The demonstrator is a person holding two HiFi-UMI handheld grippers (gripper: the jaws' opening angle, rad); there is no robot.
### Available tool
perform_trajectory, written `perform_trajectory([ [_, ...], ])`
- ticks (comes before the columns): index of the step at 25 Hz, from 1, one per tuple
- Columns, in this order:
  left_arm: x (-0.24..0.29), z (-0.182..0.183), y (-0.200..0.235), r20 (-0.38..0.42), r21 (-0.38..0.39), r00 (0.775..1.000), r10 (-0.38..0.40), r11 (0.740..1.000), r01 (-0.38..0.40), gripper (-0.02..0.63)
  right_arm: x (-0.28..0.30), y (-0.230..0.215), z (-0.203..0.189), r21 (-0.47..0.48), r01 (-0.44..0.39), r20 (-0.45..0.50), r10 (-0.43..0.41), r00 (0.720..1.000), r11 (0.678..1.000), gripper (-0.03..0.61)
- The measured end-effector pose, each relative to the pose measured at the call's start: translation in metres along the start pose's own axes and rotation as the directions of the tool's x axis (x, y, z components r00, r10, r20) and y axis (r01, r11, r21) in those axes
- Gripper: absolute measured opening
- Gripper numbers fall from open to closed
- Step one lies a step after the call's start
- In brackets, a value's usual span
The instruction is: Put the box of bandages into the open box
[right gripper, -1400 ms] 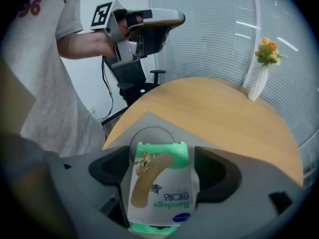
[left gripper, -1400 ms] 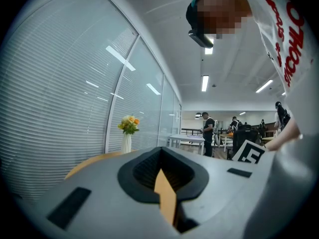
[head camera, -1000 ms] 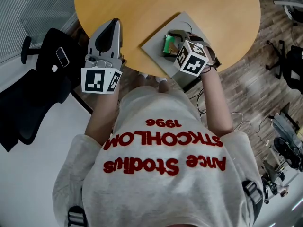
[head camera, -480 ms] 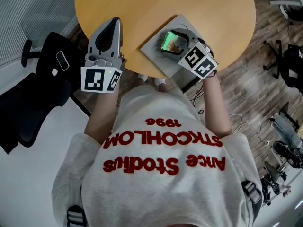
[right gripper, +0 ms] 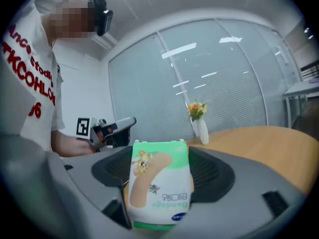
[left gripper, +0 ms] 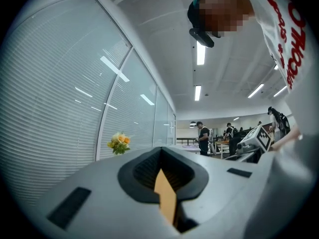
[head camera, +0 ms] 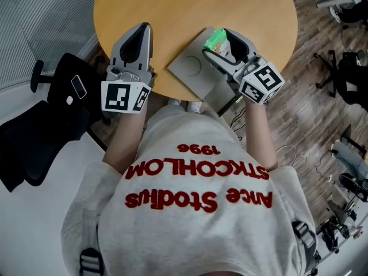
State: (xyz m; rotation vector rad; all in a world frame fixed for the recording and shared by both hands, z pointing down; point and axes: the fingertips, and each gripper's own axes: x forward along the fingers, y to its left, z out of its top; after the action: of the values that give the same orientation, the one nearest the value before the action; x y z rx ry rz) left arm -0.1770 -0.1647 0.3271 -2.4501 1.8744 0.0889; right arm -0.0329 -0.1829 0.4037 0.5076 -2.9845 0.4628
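The bandage box (head camera: 217, 39), green and white with a plaster pictured on it, is off the table in my right gripper (head camera: 218, 45), which is shut on it. The jaws have just been closing on it. In the right gripper view the bandage box (right gripper: 159, 188) fills the gap between the jaws and stands upright. Below it a flat grey box (head camera: 192, 69) lies at the near edge of the round wooden table (head camera: 184, 10). My left gripper (head camera: 141, 29) hovers over the table's left edge, shut and empty; the left gripper (left gripper: 165, 193) shows only a sliver of table between its jaws.
A black office chair (head camera: 40, 119) stands to the left of the table. A white vase of flowers (right gripper: 199, 121) sits on the far side of the table by the glass wall. Cables and equipment (head camera: 345, 171) lie on the wooden floor at the right.
My right gripper has lifted the bandage box up off the flat grey box and swung it from pointing down to nearly level. The left gripper has risen slightly.
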Motion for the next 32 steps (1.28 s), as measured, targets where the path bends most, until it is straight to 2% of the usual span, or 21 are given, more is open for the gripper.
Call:
perform_trajectory([
  [4, 0.008, 0.016, -0.009, 0.032, 0.014, 0.999, -0.029, 0.999, 0.029, 0.006, -0.023, 0.000, 0.045, -0.006, 0.073, 0.146, -0.071, 0.987, 0.997, 0.360],
  [10, 0.021, 0.045, -0.019, 0.087, 0.052, 0.995, -0.058, 0.997, 0.053, 0.006, -0.058, -0.005, 0.098, -0.026, 0.191, 0.294, -0.175, 0.940, 0.981, 0.360],
  [13, 0.027, 0.060, -0.018, 0.114, 0.075, 0.991, -0.064, 0.996, 0.055, 0.006, -0.073, -0.011, 0.120, -0.063, 0.281, 0.354, -0.242, 0.904, 0.958, 0.359],
  [18, 0.026, 0.072, -0.011, 0.142, 0.093, 0.988, -0.055, 0.995, 0.042, 0.006, -0.098, -0.018, 0.140, -0.075, 0.431, 0.446, -0.356, 0.821, 0.899, 0.359],
  [22, 0.025, 0.071, -0.004, 0.146, 0.095, 0.988, -0.058, 0.994, 0.044, 0.006, -0.114, -0.023, 0.145, -0.053, 0.508, 0.479, -0.424, 0.768, 0.860, 0.359],
  [28, 0.030, 0.065, -0.012, 0.136, 0.076, 0.986, -0.096, 0.993, 0.086, 0.006, -0.130, -0.017, 0.144, -0.037, 0.550, 0.485, -0.466, 0.740, 0.835, 0.360],
  [32, 0.038, 0.059, -0.022, 0.136, 0.065, 0.981, -0.139, 0.989, 0.131, 0.006, -0.145, -0.012, 0.140, -0.029, 0.598, 0.485, -0.512, 0.709, 0.801, 0.360],
])
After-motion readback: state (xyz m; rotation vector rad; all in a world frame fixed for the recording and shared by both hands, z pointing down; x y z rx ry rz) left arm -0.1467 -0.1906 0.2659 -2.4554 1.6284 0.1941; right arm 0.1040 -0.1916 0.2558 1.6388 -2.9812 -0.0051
